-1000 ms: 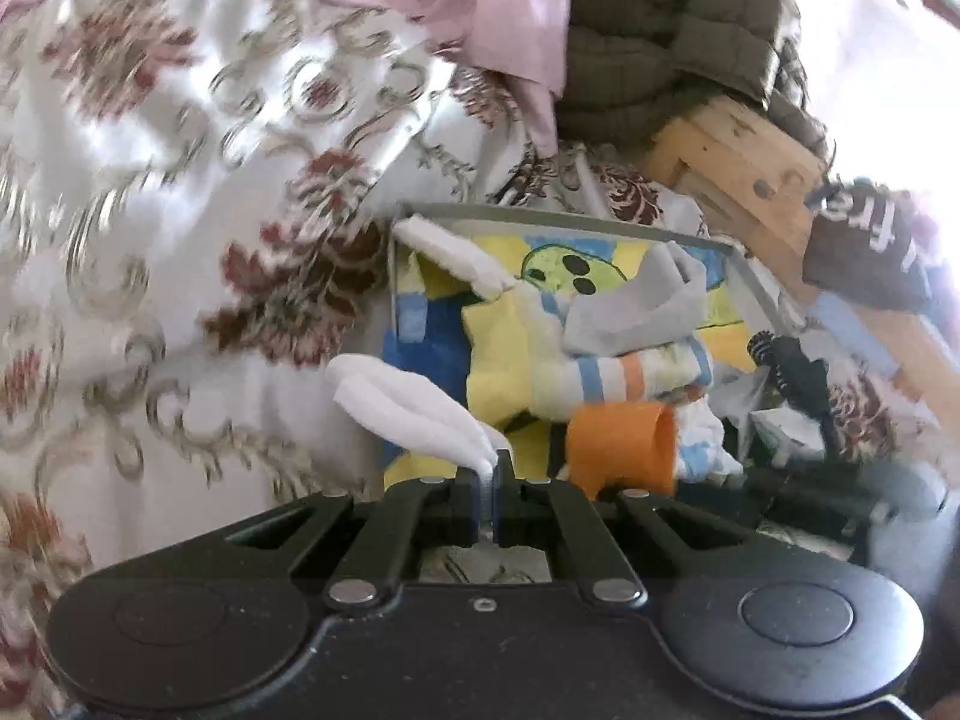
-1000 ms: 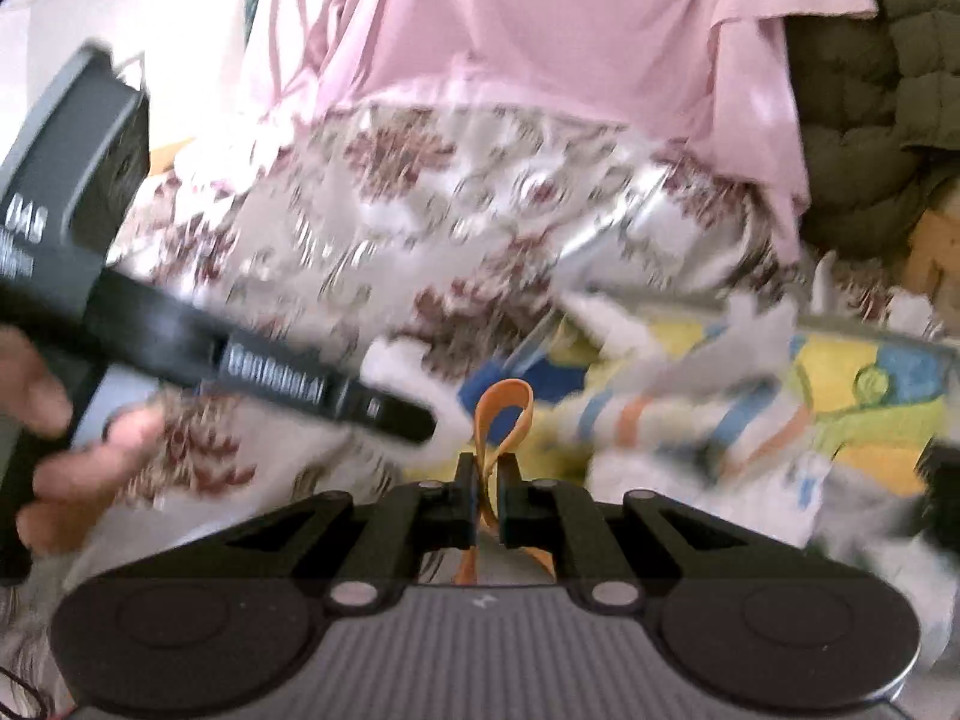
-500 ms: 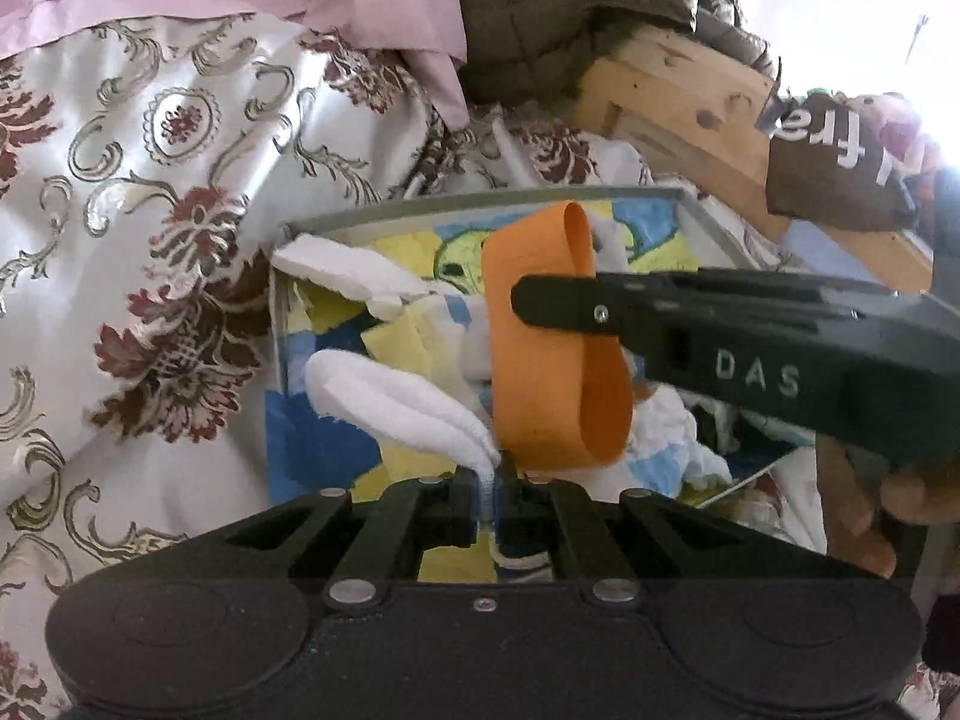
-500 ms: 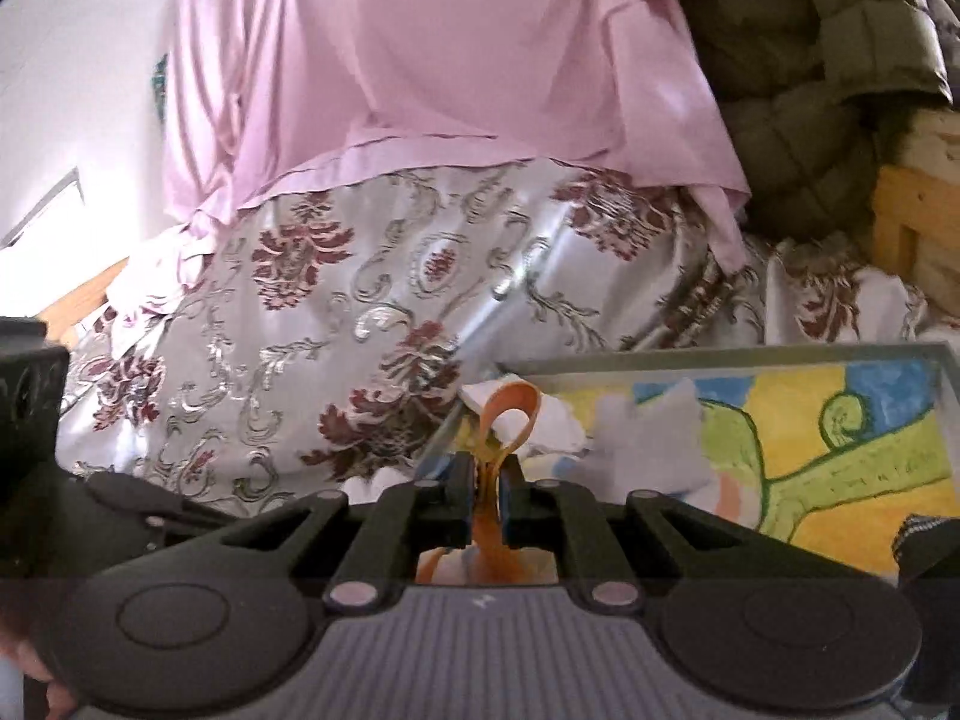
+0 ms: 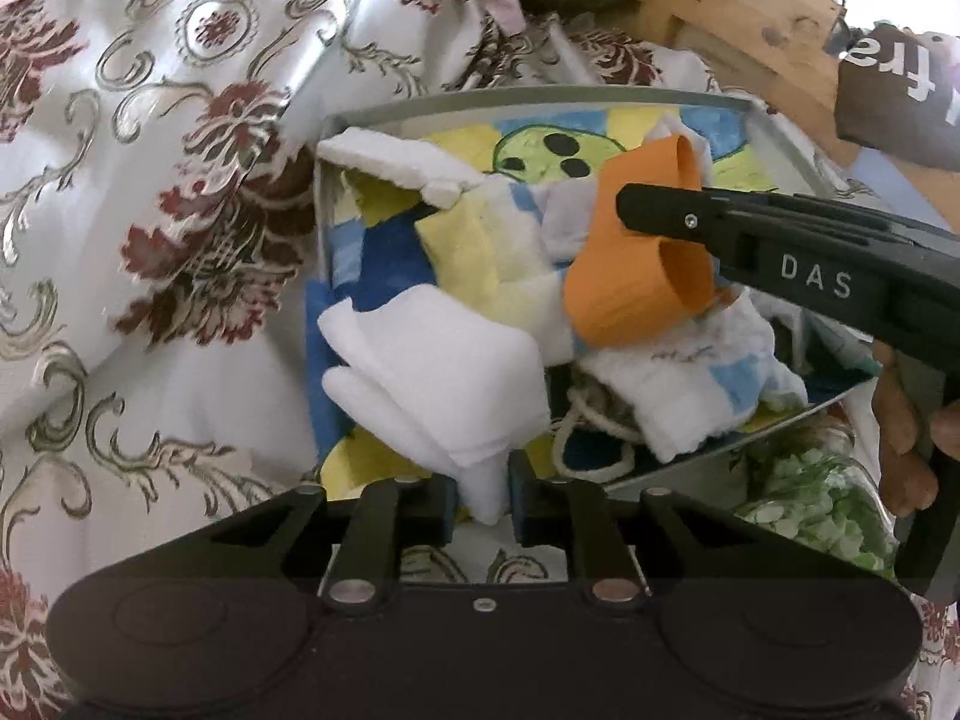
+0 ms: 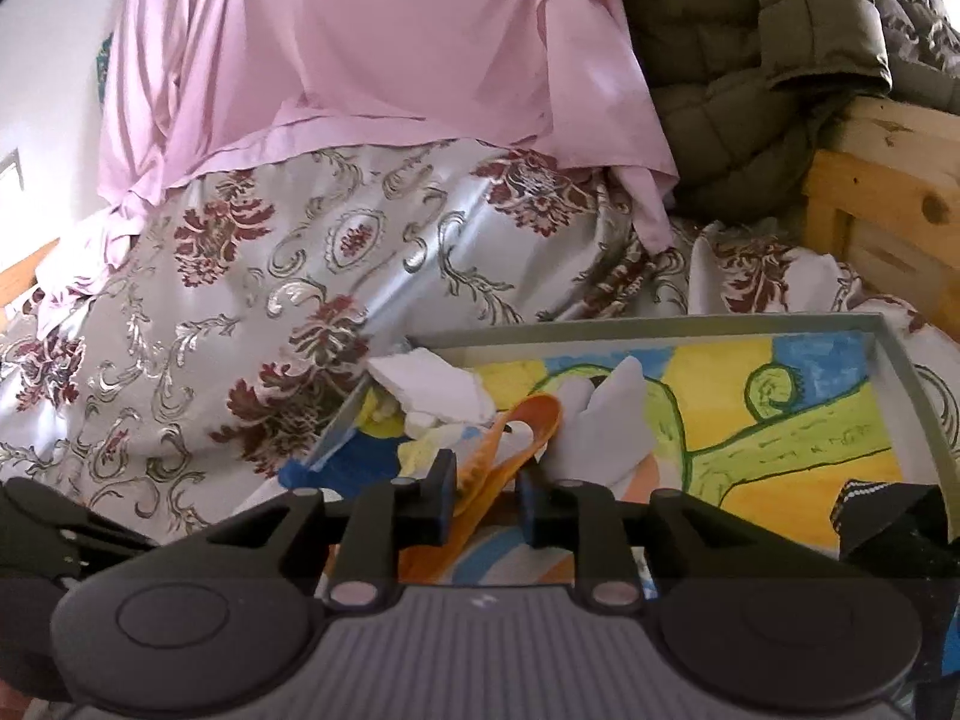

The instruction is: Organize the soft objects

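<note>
A cream bedspread (image 5: 150, 192) patterned with dark red flowers covers a bed, and on it sits a shallow grey tray (image 6: 900, 372) with a bright painted lining, heaped at one end with soft scraps. The left gripper (image 5: 483, 495), its jaws opening, has the tail of a folded white cloth (image 5: 432, 384) between them, over the tray's near edge. The right gripper (image 6: 483, 495), also opening, has a looped orange band (image 5: 636, 264) between its narrowly parted jaws above the pile.
</note>
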